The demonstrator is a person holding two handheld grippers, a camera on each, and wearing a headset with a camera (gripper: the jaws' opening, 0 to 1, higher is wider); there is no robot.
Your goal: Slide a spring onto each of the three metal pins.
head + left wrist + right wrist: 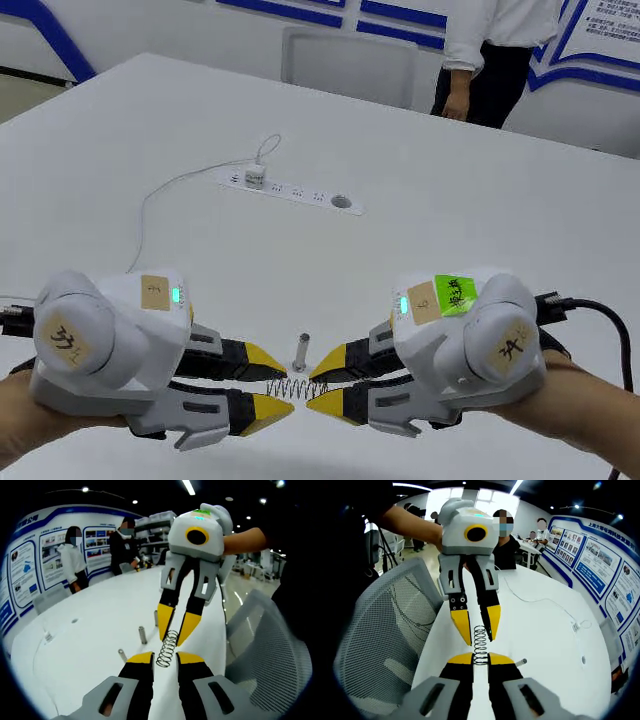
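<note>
Head view: at lower centre the spring (297,388) bridges the left claw (270,385) and right claw (327,386), each pinching one end. A bare pin (300,352) stands just behind it on the tabletop (420,170).

Left gripper view: three pins (142,634) stand left of centre, all without springs.

Right gripper view: the right claw is narrowed onto the spring's near end.

Assessment: first spring, mid-regrip. Next, one claw must release and the other align the coil's bore over a pin.

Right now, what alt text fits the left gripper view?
A spring is pinched end to end between the left gripper at the bottom and the right gripper reaching in from above. Three upright pins stand bare on the white table to its left; two people stand behind.
</note>
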